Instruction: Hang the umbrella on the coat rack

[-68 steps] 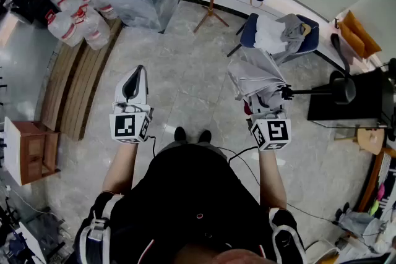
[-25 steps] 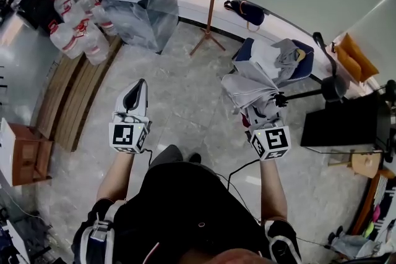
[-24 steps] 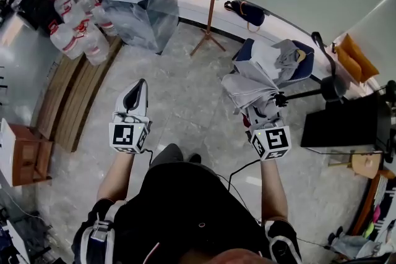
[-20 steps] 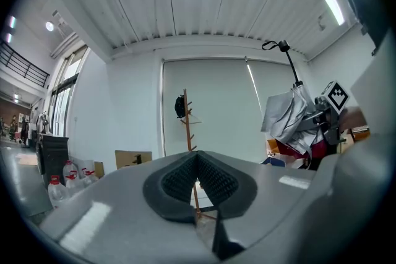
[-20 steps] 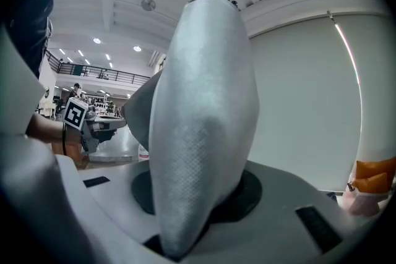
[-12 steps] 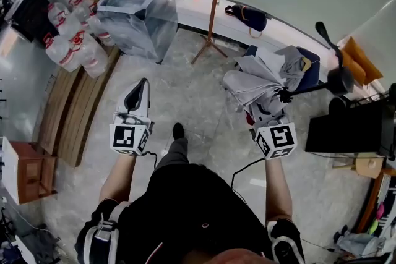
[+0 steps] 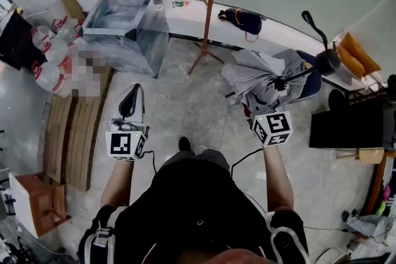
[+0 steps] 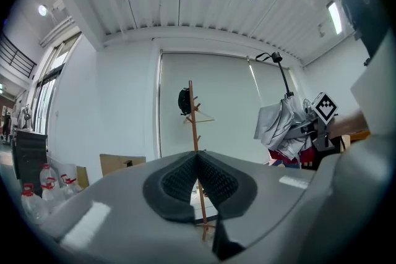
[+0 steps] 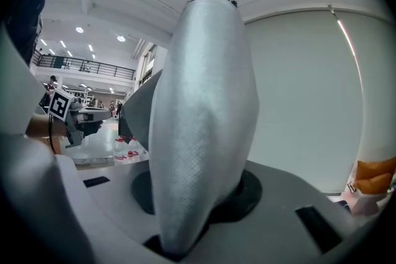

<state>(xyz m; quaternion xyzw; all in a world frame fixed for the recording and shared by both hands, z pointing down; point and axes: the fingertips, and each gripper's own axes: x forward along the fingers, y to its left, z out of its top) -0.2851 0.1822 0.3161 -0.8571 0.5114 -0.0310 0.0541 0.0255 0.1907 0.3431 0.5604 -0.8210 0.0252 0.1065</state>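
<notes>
The right tongs are clamped on the folded grey umbrella. The left tongs are closed together, empty. The coat rack stands well apart ahead. I would keep the grip firm and aim the handle end at a free peg.

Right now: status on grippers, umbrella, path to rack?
Left gripper shut, empty. Right gripper shut on folded umbrella. Coat rack ahead, not yet reached; blue chair off right.
</notes>
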